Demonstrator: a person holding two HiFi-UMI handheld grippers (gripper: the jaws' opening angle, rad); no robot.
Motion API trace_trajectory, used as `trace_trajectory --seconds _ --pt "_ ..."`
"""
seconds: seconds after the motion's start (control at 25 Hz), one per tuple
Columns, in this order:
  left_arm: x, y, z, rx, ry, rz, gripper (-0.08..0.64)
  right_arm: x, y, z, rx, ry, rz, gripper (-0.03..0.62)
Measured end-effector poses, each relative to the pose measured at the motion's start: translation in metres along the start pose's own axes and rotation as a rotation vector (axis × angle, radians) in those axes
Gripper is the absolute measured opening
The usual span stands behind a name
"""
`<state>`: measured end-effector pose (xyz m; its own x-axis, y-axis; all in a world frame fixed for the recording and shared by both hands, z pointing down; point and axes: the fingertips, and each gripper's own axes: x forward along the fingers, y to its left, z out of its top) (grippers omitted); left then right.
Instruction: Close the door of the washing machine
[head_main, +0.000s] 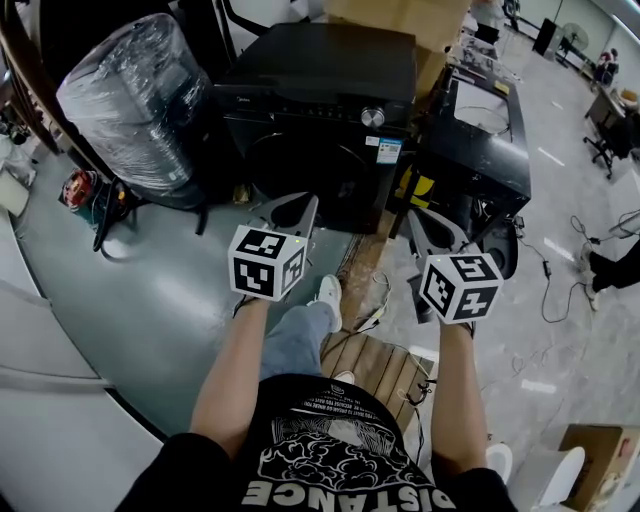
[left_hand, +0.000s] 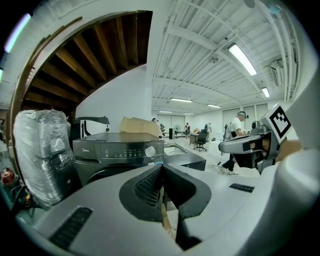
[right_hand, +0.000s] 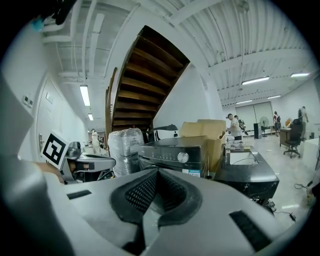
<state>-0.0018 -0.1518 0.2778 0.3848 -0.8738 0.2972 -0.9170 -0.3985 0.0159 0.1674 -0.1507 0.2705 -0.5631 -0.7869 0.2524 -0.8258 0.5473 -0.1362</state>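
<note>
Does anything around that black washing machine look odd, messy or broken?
Nothing looks broken or spilled. The washing machine stands upright. Two things stand out: a bulky item wrapped in plastic film sits just left of it, and loose cables trail across the floor on the right.

Left tool (head_main: 296, 208), right tool (head_main: 428, 228): jaws together, empty
</note>
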Motion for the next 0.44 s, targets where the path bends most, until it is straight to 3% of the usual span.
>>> trace_trajectory --seconds 0.44 --pt "0.0023 0.0008 -0.0041 0.0 0.015 -0.014 0.026 0.0003 0.0007 -0.0004 -0.002 0.0 -0.012 0.019"
